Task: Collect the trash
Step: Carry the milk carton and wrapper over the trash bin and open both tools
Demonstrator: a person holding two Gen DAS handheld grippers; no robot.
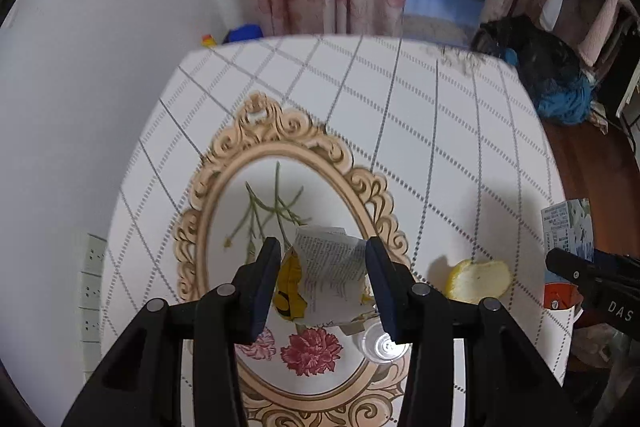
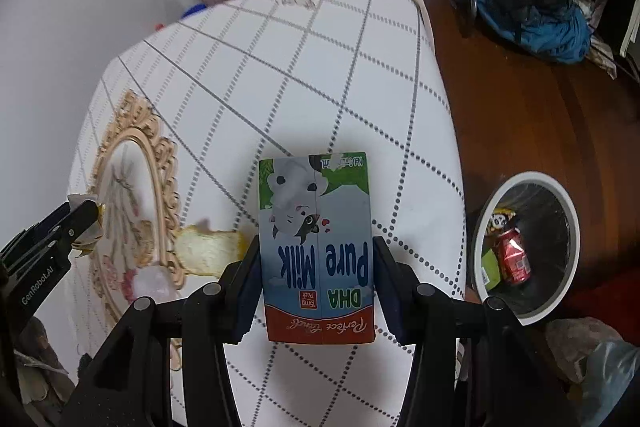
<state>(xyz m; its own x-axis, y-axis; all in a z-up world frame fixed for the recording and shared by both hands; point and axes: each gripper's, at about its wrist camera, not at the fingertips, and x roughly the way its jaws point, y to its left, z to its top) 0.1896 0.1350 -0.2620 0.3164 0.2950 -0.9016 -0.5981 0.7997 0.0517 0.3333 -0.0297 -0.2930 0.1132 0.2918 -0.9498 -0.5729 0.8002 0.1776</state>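
Low in the centre of the left wrist view, the left gripper (image 1: 324,279) has its two pads against a crumpled printed wrapper (image 1: 332,275) — white text panel, yellow patch at its left — so it is pinching that wrapper just above the oval floral tray (image 1: 224,187) with the scrolled beige rim. Lower right of it, a clear plastic lid (image 1: 384,345) lies on the tray. Right of the tray, a piece of citrus peel (image 1: 478,281) lies on the grid-pattern tablecloth (image 1: 400,115).

Over to the right wrist view: bottom centre, the right gripper (image 2: 316,283) is clamped on a Pure Milk carton (image 2: 316,247), print upside down, fingers against both its sides, above the cloth. At the right edge of the frame, down on the wooden floor (image 2: 520,115), stands the white-rimmed trash bin (image 2: 568,211) — a red soda can (image 2: 512,259) already lies inside.
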